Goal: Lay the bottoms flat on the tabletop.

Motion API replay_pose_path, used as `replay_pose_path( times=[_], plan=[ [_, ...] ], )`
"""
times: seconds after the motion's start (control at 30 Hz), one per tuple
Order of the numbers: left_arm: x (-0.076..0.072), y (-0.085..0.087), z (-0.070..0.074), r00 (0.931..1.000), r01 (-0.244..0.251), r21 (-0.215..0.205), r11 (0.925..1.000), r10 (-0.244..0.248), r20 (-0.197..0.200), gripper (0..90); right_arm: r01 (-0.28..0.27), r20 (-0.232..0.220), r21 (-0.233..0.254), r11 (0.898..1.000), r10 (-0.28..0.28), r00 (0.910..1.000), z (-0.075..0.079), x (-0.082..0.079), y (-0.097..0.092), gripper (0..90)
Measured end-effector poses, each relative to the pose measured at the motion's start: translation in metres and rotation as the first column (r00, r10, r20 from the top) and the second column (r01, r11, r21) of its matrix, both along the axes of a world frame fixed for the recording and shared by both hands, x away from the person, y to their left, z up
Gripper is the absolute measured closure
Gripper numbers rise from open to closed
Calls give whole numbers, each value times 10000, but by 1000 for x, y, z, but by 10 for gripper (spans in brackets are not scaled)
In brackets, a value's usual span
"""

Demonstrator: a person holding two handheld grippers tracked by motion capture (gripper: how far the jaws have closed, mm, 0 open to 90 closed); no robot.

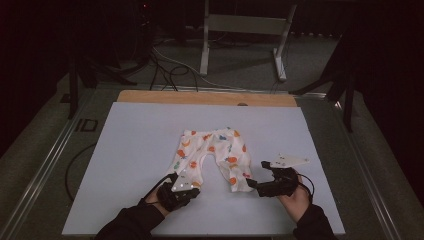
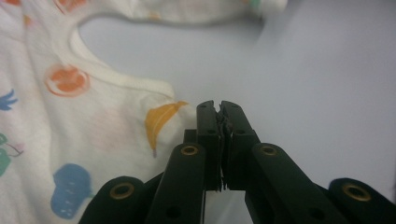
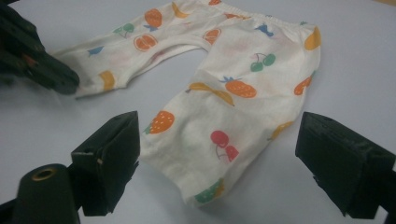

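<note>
Cotton-soft and white, printed with fruit, the little trousers (image 1: pixel 212 157) lie flat on the pale table (image 1: pixel 130 150), waistband away from you and both leg ends toward your grippers. Your left gripper (image 2: pixel 219 106) has its jaws pressed together; the hem corner of one leg sits just beside the tips, touching or nearly so, and I cannot tell whether any cloth is caught between the pads. Your right gripper (image 3: pixel 219 154) stands wide open, with the other leg's end lying between its two jaws, untouched by either pad.

Expect the garment to be very light and limp: it will sag, fold and drag across the surface rather than hold any shape, and a thin single layer can slip out of a shallow pinch. Take hold at the stitched hem edges, where the fabric is doubled and thicker, one cuff per gripper, biting well in from the corner.
</note>
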State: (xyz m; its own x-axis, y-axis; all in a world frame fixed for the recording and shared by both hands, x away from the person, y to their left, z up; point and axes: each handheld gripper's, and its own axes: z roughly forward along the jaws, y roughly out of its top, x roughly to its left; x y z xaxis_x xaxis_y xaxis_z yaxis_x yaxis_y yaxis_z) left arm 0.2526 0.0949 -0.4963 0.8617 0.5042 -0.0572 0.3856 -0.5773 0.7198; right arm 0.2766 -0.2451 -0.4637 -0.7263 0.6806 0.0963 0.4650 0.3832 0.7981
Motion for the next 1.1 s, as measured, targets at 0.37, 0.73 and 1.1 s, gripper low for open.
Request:
replay_pose_path(
  times=[0.37,0.73,1.1],
  plan=[
    [1,10,-12,9969,-525,-698,9962,482,-621,864,-30,13,-116,9999,30,10000,-1,0,0,139],
    [1,15,-20,9983,-436,311,9986,448,-369,853,-32,-59,-153,9999,31,10000,-2,0,-1,139],
    [4,19,-19,9940,-1087,332,9935,1082,165,780,-39,-63,-139,9999,38,10000,-2,0,-1,139]
  ],
)
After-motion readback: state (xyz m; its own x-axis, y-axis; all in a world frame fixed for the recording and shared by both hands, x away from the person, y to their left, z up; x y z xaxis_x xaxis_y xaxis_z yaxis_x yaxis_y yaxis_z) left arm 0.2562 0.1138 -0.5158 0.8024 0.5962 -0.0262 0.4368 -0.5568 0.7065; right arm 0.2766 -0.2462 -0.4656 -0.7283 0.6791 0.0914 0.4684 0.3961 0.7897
